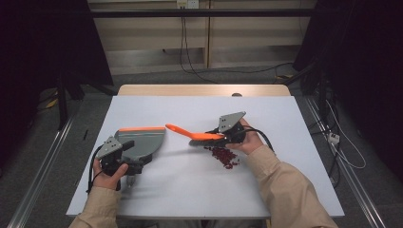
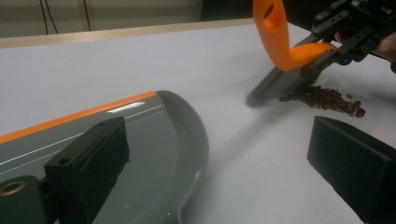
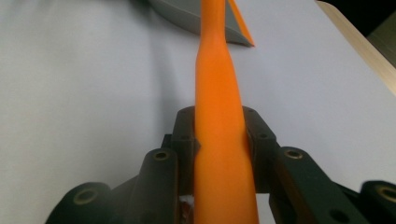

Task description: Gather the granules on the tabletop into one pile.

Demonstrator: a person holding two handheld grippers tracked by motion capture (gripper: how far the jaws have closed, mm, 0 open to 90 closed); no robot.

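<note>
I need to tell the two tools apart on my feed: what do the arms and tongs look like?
Both sleeves are tan. Each tongs unit is black with a grey three-cornered plate on top, left tongs, right tongs. A black cable loops from each. The fingers are blocky black pads.

White table (image 1: 285, 190), grey floor (image 1: 43, 156) w/ cables (image 1: 190, 66), pale wall panels (image 1: 152, 33), dark sides.

High view: fixed overhead, facing forward and down, far from both hand-held grippers, whole tabletop (image 1: 199, 185) covered. Left gripper view: low, close behind left hand-held gripper (image 2: 224, 168), looking across to right hand-held gripper (image 2: 327, 51). Right gripper view: tight on right hand-held gripper, along orange brush handle (image 3: 219, 116). Shared by all: brush handle, grey dustpan (image 1: 142, 142).
</note>
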